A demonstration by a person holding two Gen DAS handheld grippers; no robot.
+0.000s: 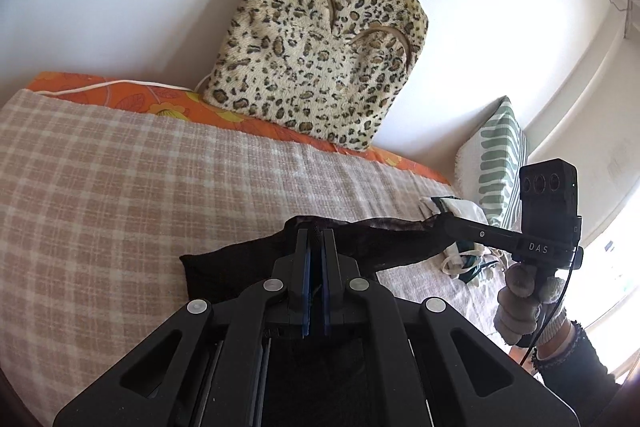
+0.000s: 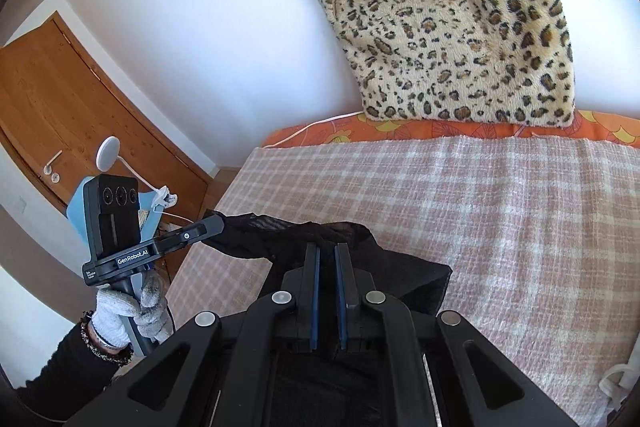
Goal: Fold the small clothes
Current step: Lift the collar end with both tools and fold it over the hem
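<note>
Sheer black garment (image 1: pixel 248 259) hangs stretched between our two grippers above the checked bedspread (image 1: pixel 120 187). Left gripper (image 1: pixel 316 239) and right gripper (image 2: pixel 328 251) each pinch its top edge. We judge it light, limp, snag-prone; gripping its corners suits it best.

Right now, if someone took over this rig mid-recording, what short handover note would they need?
Left tongs: shut on the black sheer garment.
Right tongs: shut on the same garment, at its other end.
The garment hangs stretched between both tongs above the checked blanket.
More small clothes lie in a pile near the striped pillow.
Done: garment picked up and spread.
Left: lay it down, fold it, then fold the pile.
</note>
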